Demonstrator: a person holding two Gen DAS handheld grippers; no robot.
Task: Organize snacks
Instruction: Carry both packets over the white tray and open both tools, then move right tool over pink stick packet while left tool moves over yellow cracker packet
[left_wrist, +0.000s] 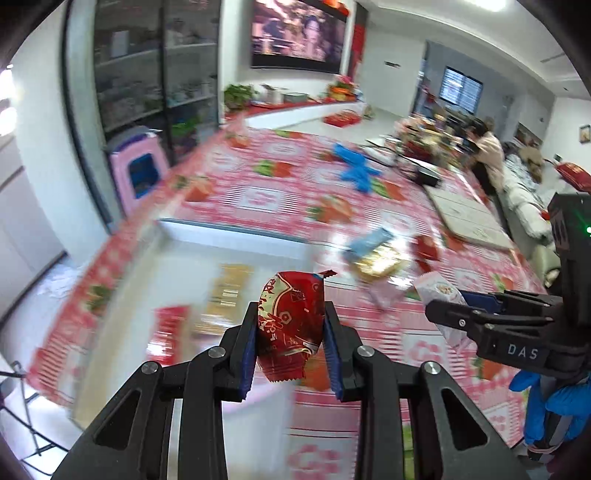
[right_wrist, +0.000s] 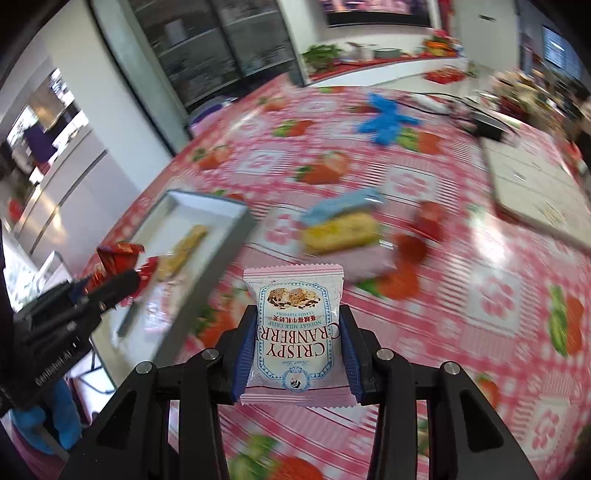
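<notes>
My left gripper (left_wrist: 291, 334) is shut on a red snack packet (left_wrist: 291, 321) and holds it above the near edge of a white tray (left_wrist: 236, 236). The tray holds a yellow bar (left_wrist: 227, 295) and a red packet (left_wrist: 168, 332). My right gripper (right_wrist: 295, 349) is shut on a pink-and-white Crispy Cranberry nougat packet (right_wrist: 295, 332), held above the tablecloth. It shows at the right in the left wrist view (left_wrist: 443, 317). The left gripper with its red packet (right_wrist: 118, 258) shows at the left in the right wrist view, over the tray (right_wrist: 221, 206).
A loose pile of snacks (right_wrist: 343, 225), blue, yellow, pink and red, lies on the strawberry tablecloth (right_wrist: 480, 295) right of the tray. A blue glove (right_wrist: 386, 118) lies farther back. A flat white box (right_wrist: 532, 184) sits at the far right. A pink stool (left_wrist: 138, 166) stands beyond the table's left edge.
</notes>
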